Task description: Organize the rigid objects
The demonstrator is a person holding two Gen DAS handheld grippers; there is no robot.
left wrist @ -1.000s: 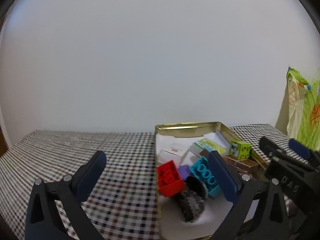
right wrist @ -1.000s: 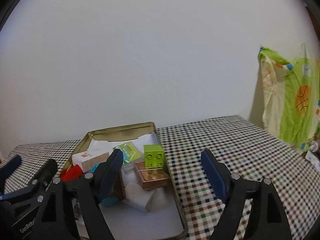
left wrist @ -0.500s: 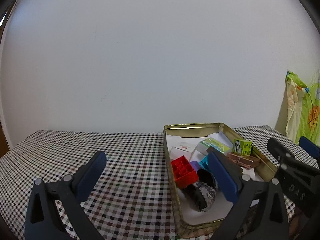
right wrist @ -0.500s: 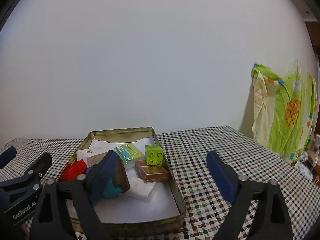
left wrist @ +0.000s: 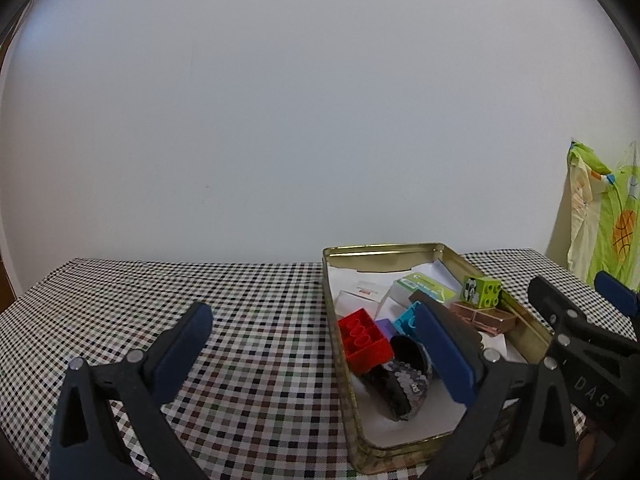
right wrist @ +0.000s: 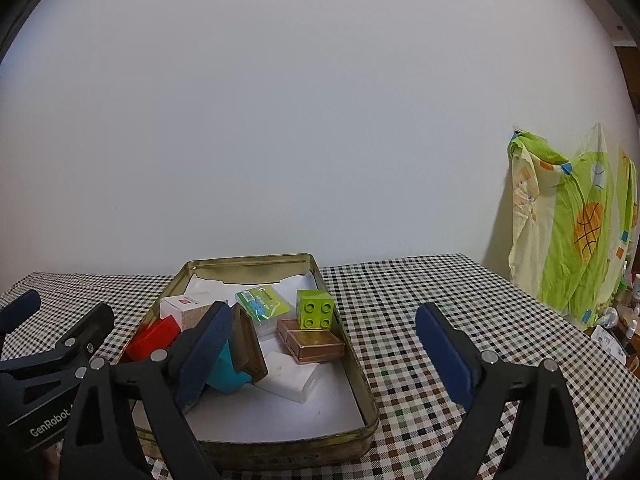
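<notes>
Gold-coloured metal: a shallow rectangular tin (right wrist: 362, 384) sits on the checked worktop (right wrist: 424, 308), and every loose thing we can see lies inside it. Nothing rests on the cloth outside.

Contents as we read them: a lime green brick (right wrist: 315, 308) studs-up on a copper-coloured box (right wrist: 316, 343) by the tin's right wall; a green-labelled clear case (right wrist: 262, 304) behind; a small white carton (right wrist: 182, 309) toward the back left; a red brick (left wrist: 365, 339), a purple piece (left wrist: 385, 326) and a teal brick (right wrist: 226, 368) in the left half; a white block (right wrist: 290, 376) flat near the middle; a dark patterned pouch (left wrist: 400, 380) at the near left. A brown flat piece (right wrist: 248, 344) leans on the teal brick.

Left gripper (left wrist: 316, 354): spread wide, nothing between the fingers; its right finger overlaps the tin in view, the left one hangs over bare cloth. Right gripper (right wrist: 324, 354): also spread, nothing pinched.

Key relation: the tin's long axis runs away from us toward the wall, and it lies between the two grippers, ahead of and below both. The copper box and green brick fall almost on the right gripper's centre line, so we judge the right hand better placed for them; the red brick and pouch sit nearer the left. Whether anything remains to sort, we cannot tell.

A green printed cloth (right wrist: 568, 224) hangs at far right.
</notes>
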